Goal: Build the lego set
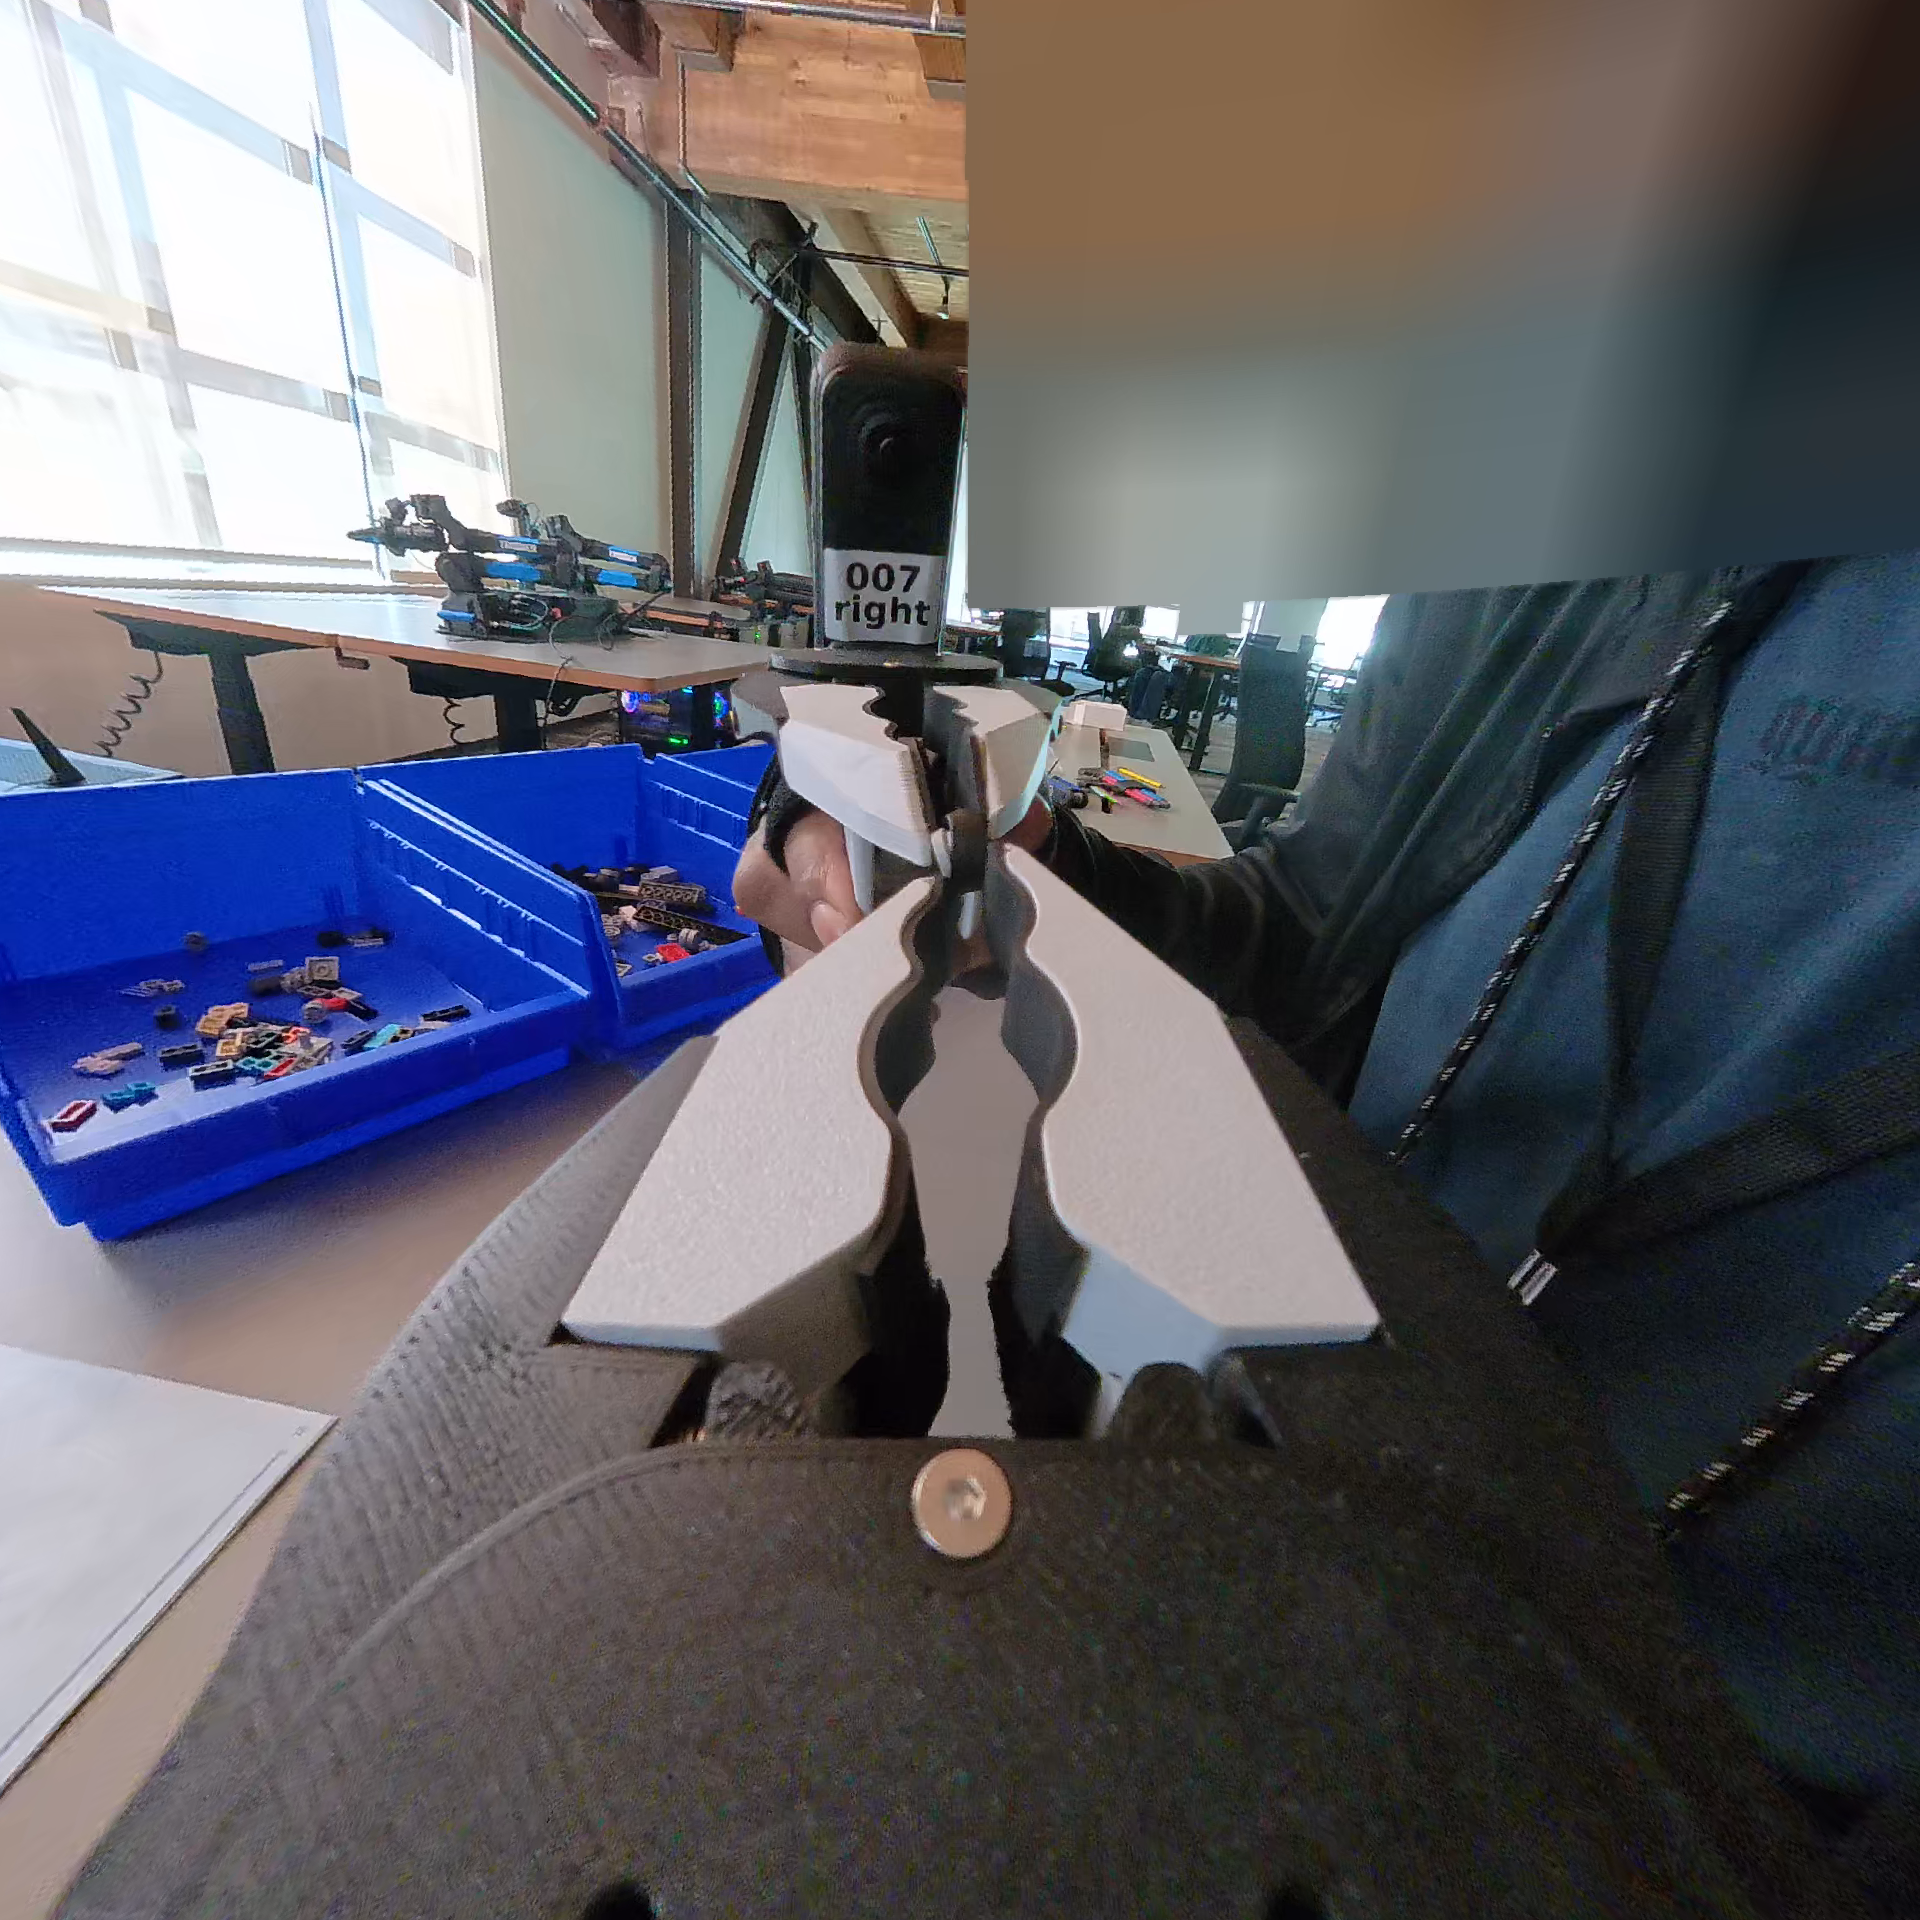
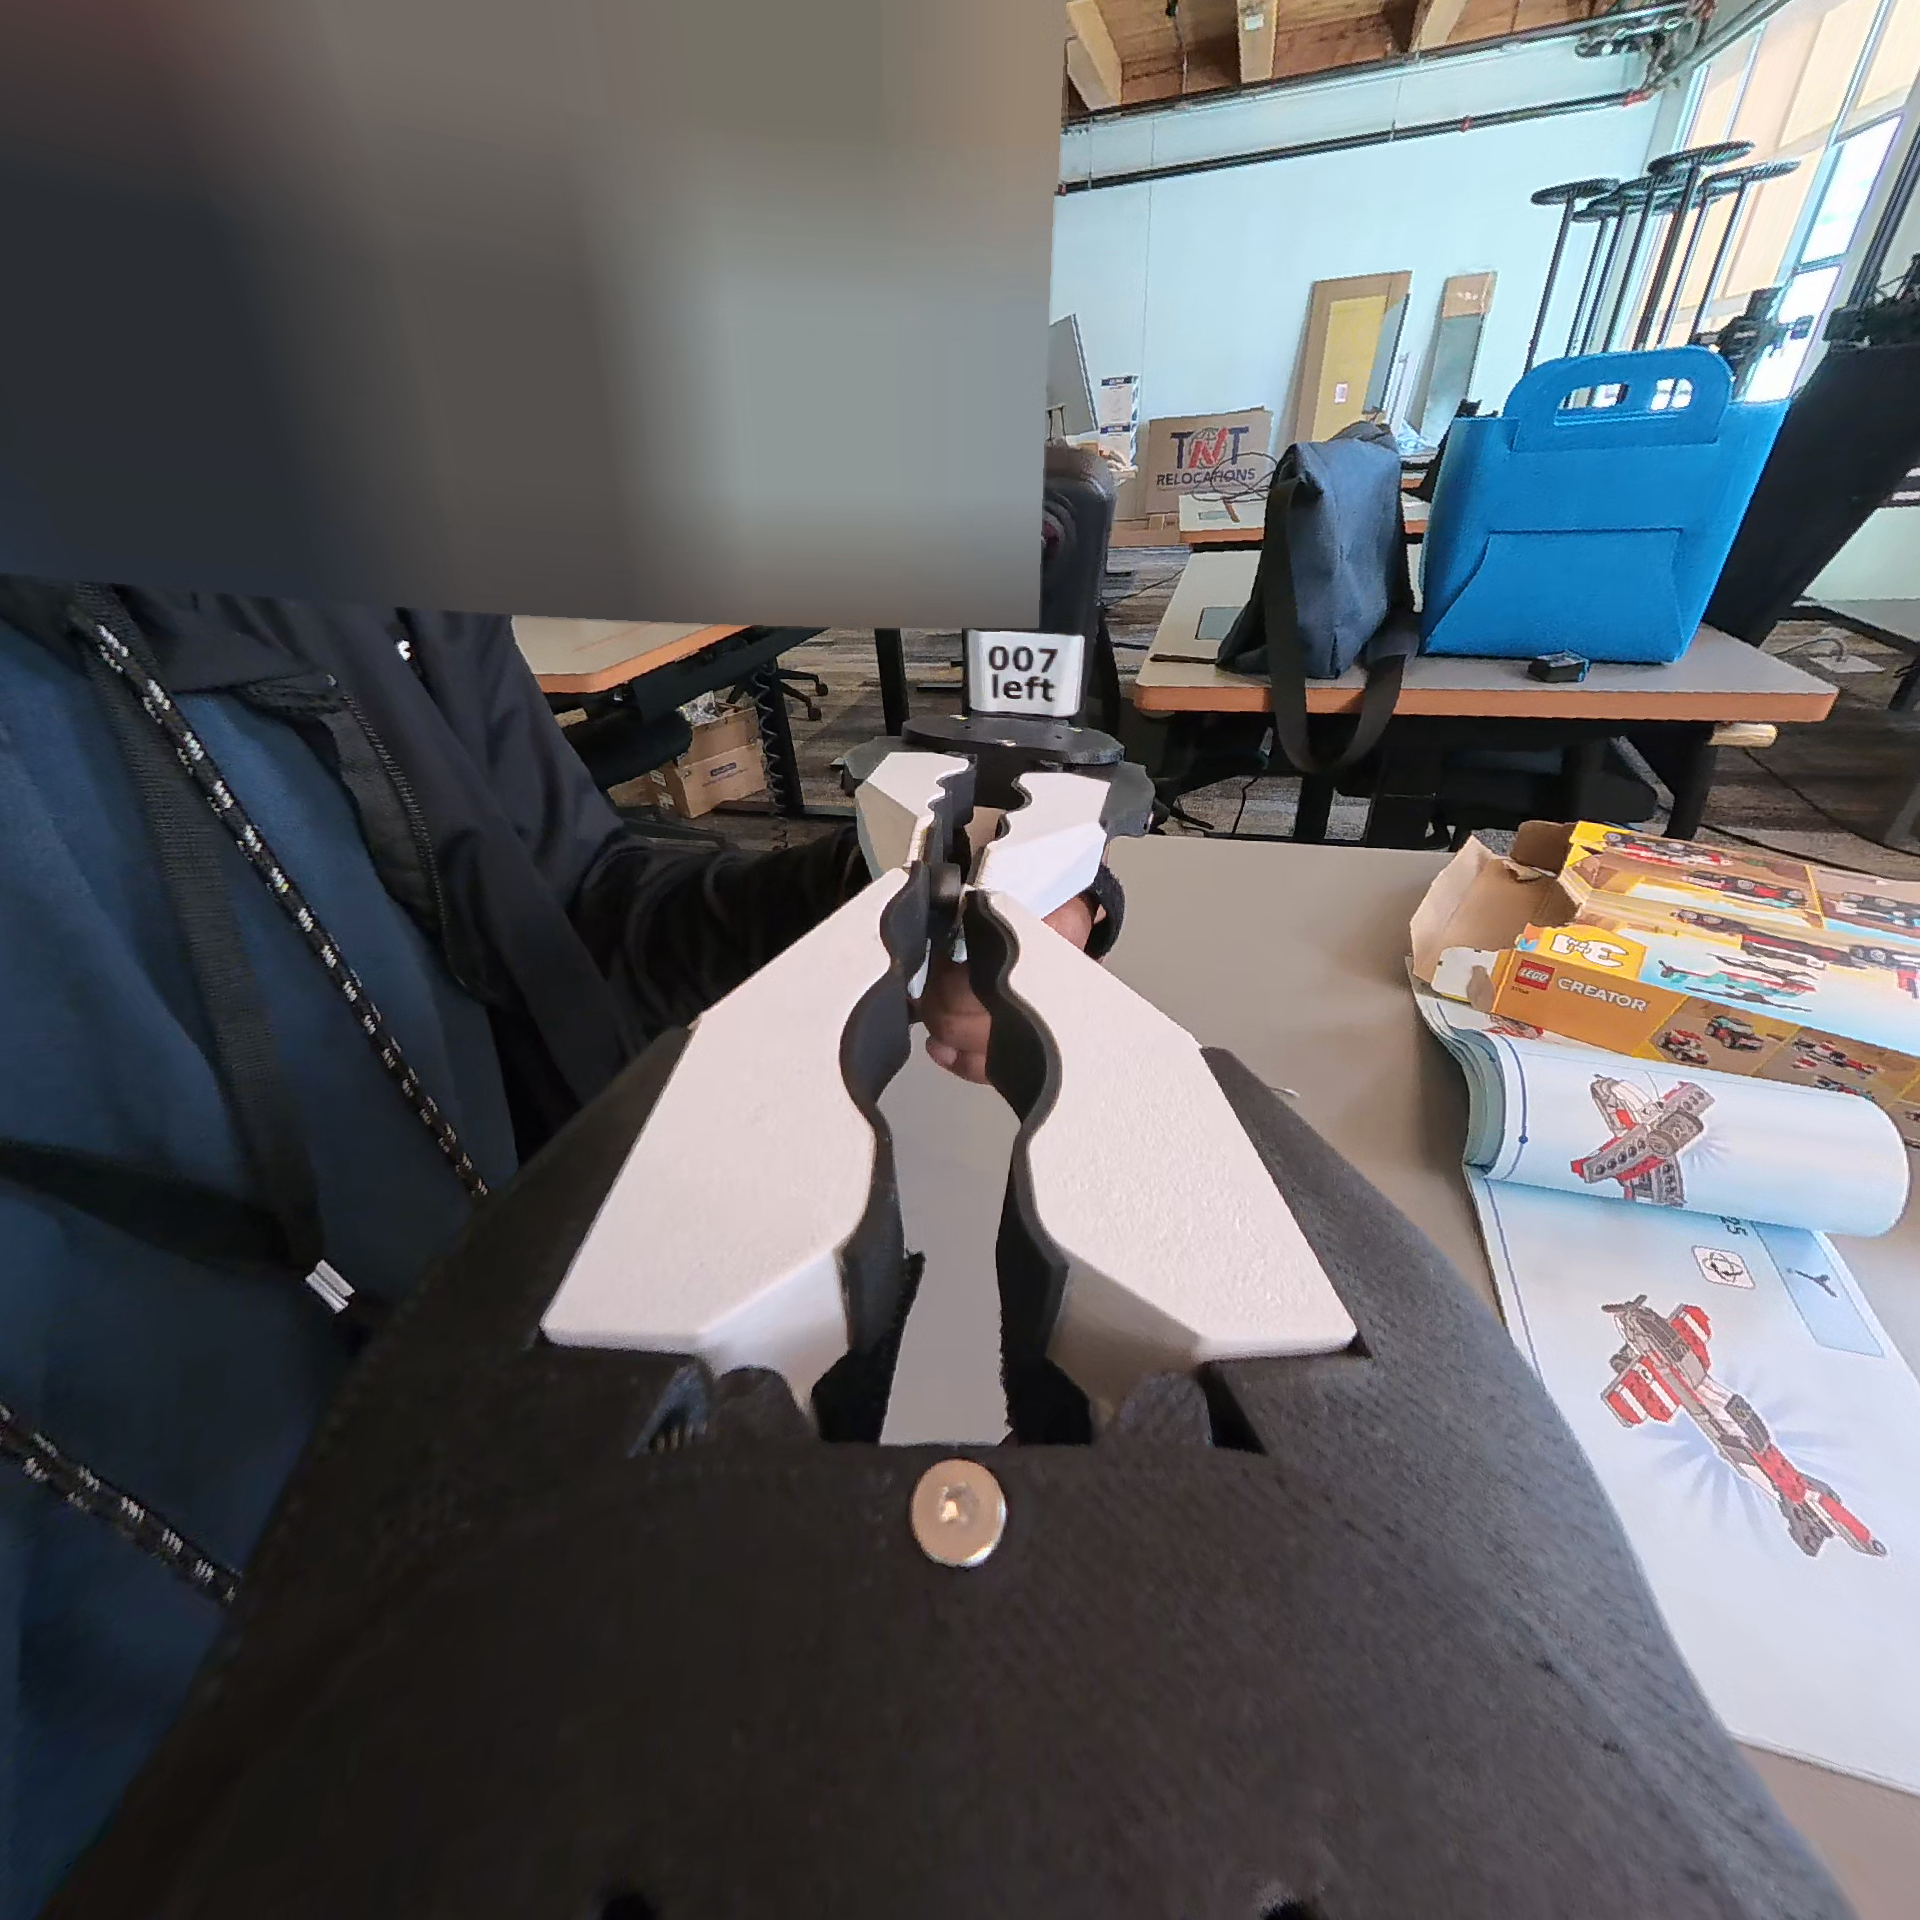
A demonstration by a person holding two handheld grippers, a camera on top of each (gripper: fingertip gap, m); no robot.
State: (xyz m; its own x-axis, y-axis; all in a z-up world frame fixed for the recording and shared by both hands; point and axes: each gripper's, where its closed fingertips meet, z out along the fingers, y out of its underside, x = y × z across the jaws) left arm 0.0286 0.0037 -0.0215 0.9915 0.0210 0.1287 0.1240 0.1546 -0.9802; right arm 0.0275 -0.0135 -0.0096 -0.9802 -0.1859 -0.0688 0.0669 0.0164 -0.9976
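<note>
The table (image 2: 1299,935) is flat, smooth and grey. It stands in a big bright room with tall windows, wooden beams up high, and more long tables farther back.

On the table, in the left wrist view, sit two shiny blue plastic bins (image 1: 291,997) side by side. Small lego pieces (image 1: 249,1029) in many colours lie loose on the floor of the near bin, and more lie in the far bin (image 1: 665,914). A flat white sheet (image 1: 114,1538) lies at the near left corner.

In the right wrist view, a torn-open yellow cardboard lego box (image 2: 1683,966) lies on the table at the right. Just in front of it is the paper instruction booklet (image 2: 1704,1330), open, with one page curled into a roll. It shows pictures of a red and grey plane. On a table behind stand a bright blue felt bag (image 2: 1590,520) and a dark cloth bag (image 2: 1320,561).

The two tongs point at each other, tip to tip, up above the table. Each has chunky white fingers with wavy black rubber edges, set in a rough black body. The left tongs (image 1: 961,888) are nearly pressed together at the tips and the right tongs (image 2: 940,894) are too. A small dark thing sits where the tips meet, but I cannot tell what it is or which tongs pinch it.

A person in a dark blue hoodie (image 1: 1662,935) with speckled cords is close behind the tongs.
</note>
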